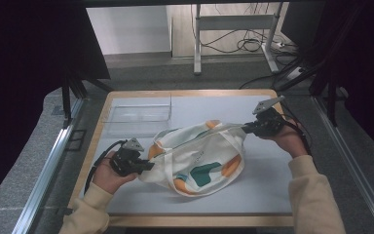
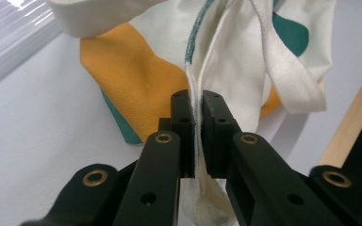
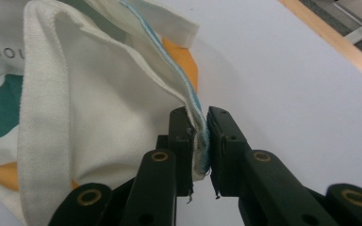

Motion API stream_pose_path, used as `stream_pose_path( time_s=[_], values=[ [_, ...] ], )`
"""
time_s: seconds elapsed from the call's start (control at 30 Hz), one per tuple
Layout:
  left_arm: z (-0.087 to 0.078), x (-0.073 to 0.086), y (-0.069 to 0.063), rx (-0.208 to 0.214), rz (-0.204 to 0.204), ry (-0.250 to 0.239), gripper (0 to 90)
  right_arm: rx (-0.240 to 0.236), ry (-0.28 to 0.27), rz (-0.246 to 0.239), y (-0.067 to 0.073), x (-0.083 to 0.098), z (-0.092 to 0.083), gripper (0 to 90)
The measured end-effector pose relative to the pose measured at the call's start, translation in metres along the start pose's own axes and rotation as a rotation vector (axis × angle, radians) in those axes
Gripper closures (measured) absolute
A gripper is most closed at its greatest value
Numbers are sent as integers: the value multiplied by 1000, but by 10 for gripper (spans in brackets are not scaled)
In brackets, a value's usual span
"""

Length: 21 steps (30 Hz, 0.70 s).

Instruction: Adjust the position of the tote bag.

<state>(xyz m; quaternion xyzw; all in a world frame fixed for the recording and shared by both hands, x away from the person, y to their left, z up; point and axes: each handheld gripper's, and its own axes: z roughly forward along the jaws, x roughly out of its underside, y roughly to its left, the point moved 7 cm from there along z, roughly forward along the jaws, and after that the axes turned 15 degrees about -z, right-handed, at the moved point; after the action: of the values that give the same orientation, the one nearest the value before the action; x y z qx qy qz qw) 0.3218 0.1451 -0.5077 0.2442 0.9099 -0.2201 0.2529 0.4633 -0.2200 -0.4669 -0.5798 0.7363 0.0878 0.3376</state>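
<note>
A white canvas tote bag (image 1: 199, 158) with orange and teal patches lies in the middle of the table, its mouth stretched between both hands. My left gripper (image 1: 146, 165) is shut on the bag's top hem at the left end; in the left gripper view the white hem (image 2: 197, 117) runs pinched between the black pads (image 2: 184, 122). My right gripper (image 1: 247, 128) is shut on the blue-edged hem (image 3: 199, 127) at the bag's right end, held a little above the table. A white handle strap (image 3: 45, 141) hangs loose beside it.
A clear plastic tray (image 1: 139, 114) sits at the back left of the grey table mat (image 1: 268, 185). The wooden table edge (image 1: 199, 220) runs along the front. Metal rails flank the table, and cables and a stand's legs lie on the floor behind.
</note>
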Motion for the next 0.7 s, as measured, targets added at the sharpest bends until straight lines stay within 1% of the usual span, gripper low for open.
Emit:
stream_pose_path(
  time_s=[0.13, 0.17, 0.2, 0.23, 0.27, 0.3, 0.33, 0.4, 0.53, 0.67, 0.7],
  values=[
    [3, -6, 6, -15, 3, 2, 851, 1, -32, 27, 8, 10, -5, 796],
    [4, -8, 7, -16, 2, 2, 850, 2, -36, 44, 13, 14, -7, 796],
    [4, -10, 9, -17, 0, 2, 850, 2, -36, 44, 13, 14, -7, 796],
    [5, -12, 11, -19, -1, 2, 849, 6, -36, 63, 17, 17, -10, 796],
    [5, -14, 13, -22, -3, 0, 849, 6, -36, 63, 17, 17, -10, 796],
    [5, -17, 16, -25, -7, -3, 849, 9, -34, 73, 20, 18, -12, 796],
    [5, -18, 17, -27, -8, -4, 849, 17, -30, 74, 27, 19, -17, 797],
    [5, -22, 20, -31, -11, -10, 849, 22, -30, 73, 29, 20, -18, 798],
    [7, -29, 27, -23, -23, -13, 847, 26, -32, 76, 42, 24, -27, 798],
    [10, -34, 28, -22, -28, -15, 845, 26, -54, 96, 55, 32, -30, 798],
    [11, -35, 28, -17, -30, -16, 844, 16, -54, 107, 60, 38, -31, 798]
  ],
)
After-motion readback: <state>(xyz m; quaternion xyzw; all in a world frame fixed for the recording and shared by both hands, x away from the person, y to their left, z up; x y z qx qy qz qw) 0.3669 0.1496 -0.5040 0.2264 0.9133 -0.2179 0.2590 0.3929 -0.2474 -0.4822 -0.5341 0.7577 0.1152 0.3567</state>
